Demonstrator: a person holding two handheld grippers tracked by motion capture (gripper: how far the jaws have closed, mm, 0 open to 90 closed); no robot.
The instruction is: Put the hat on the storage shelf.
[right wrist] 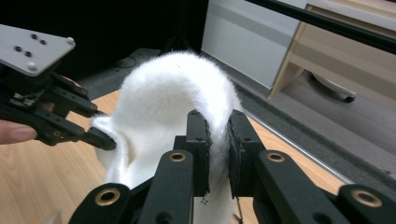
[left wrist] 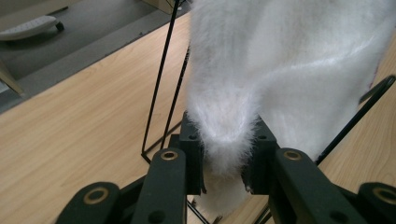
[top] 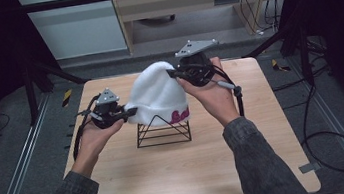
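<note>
A fluffy white beanie (top: pixel 157 95) with pink lettering on its cuff drapes over a black wire pyramid stand (top: pixel 163 131) in the middle of the table. My left gripper (top: pixel 130 112) is shut on the beanie's lower left edge; white fabric (left wrist: pixel 227 135) is bunched between its jaws. My right gripper (top: pixel 173 72) is shut on the top right of the beanie, and a fold of fur (right wrist: pixel 218 140) sits pinched between its fingers (right wrist: pixel 198 140). In the right gripper view the left gripper (right wrist: pixel 100 140) holds the far side of the beanie (right wrist: pixel 168 102).
The wooden table (top: pixel 136 182) is bare around the stand. A dark floor with rails and cables (top: pixel 327 142) surrounds it. A pale cabinet (top: pixel 198 3) stands behind the table's far edge.
</note>
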